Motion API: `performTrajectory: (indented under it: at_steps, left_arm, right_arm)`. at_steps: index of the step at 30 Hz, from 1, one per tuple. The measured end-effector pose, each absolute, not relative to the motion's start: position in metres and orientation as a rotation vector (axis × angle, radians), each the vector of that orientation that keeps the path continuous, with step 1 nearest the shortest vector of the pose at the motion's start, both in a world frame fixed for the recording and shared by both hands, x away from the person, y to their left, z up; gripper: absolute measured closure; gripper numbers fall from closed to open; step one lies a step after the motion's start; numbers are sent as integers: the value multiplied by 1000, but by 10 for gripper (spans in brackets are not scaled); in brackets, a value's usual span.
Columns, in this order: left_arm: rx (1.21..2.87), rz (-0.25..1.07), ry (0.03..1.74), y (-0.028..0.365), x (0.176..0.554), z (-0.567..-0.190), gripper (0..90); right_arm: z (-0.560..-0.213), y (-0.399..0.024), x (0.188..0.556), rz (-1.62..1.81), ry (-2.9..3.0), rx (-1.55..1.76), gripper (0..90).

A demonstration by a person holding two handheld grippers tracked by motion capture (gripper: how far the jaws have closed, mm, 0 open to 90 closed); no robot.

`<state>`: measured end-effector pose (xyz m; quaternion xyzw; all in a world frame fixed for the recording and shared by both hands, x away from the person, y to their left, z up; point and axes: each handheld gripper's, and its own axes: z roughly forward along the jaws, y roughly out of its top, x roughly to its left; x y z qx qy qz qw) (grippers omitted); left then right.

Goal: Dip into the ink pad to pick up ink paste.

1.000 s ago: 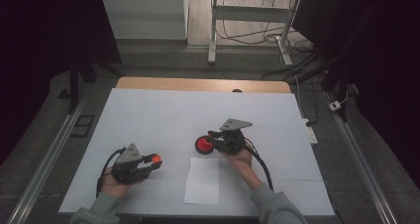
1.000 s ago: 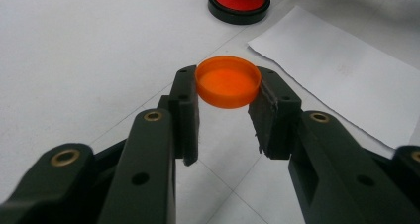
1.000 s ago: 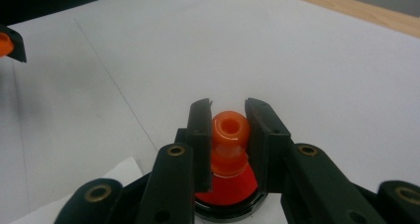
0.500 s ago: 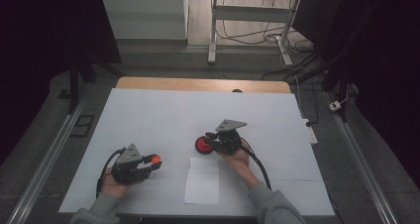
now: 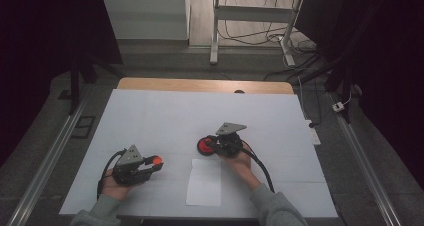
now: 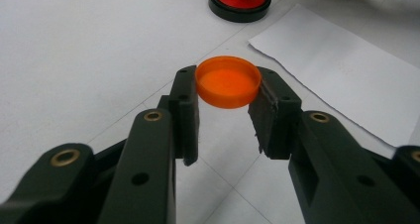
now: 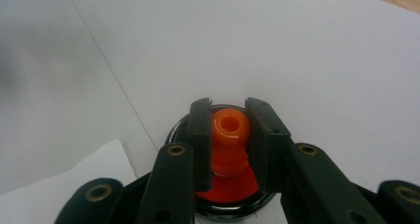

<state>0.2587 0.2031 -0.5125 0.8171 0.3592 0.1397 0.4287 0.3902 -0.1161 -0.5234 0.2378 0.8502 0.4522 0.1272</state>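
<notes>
Desk (image 5: 150, 111): white sheet over a wooden top, wood edge bare at 12 o'clock.
Floor (image 5: 165, 61): grey, dim.
Metal frame (image 5: 216, 31): at 12 o'clock, cables (image 5: 250, 33) beside it.
Power strip (image 5: 312, 131): at 3 o'clock.
Surroundings: dark.

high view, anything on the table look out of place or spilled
Nothing stands out. The left gripper holds an orange cap, the right gripper clamps the orange stamp over its black ink pad, and the white paper lies flat.

Orange cap (image 6: 228, 82) — smooth glossy plastic
</notes>
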Motion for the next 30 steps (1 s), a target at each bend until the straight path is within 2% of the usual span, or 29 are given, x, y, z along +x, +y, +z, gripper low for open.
performTrajectory:
  at_steps: [30]
  left_arm:
    - [2042, 360, 896, 202, 256, -511, 646]
  right_arm:
    - [-531, -121, 388, 1386, 2423, 699, 727]
